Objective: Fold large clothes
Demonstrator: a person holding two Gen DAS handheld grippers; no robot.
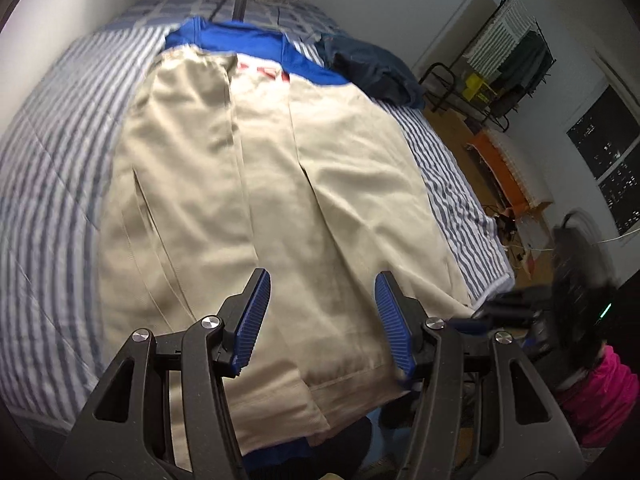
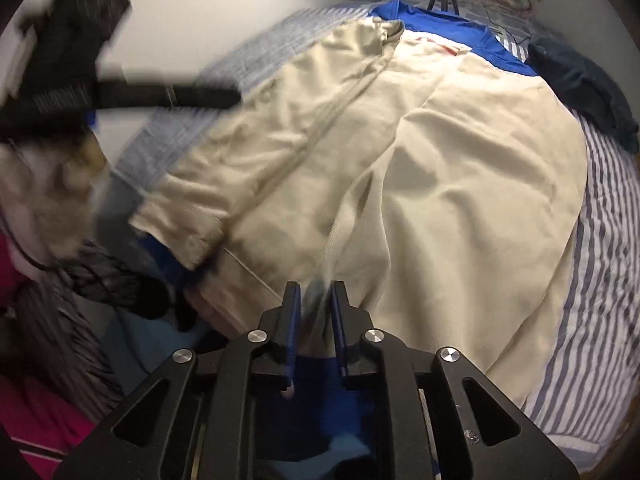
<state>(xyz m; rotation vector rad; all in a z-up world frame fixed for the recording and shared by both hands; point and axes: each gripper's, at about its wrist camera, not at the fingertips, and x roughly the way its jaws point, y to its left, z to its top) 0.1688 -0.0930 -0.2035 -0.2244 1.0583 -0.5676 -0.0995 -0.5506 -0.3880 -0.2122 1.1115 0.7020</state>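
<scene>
Slippage is my worry: beige trousers [image 1: 256, 184] lie flat on the striped bed [image 1: 48, 184], right gripper [image 2: 316, 304] nearly closed, apparently pinching hem, blurry though; left gripper [image 1: 320, 300] hangs wide open, so a one-sided lift skews them.

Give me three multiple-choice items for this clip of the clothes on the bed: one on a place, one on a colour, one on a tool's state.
1. Where does the dark navy garment lie?
A. On the bed, at the far right of the beige garment
B. On the floor
C. Between the left tool's fingers

2. What colour is the garment under the beige garment at its far end?
A. Green
B. Bright blue
C. Orange

3. How does the left tool stand?
A. Shut on the striped bedding
B. Shut on the tripod
C. Open, with nothing between its fingers

Answers: 1 A, it sits bunched on the striped bedding beside the beige cloth. 2 B, the blue garment shows past the beige edge. 3 C, its fingers are spread over the cloth, while the right tool pinches beige fabric.
</scene>
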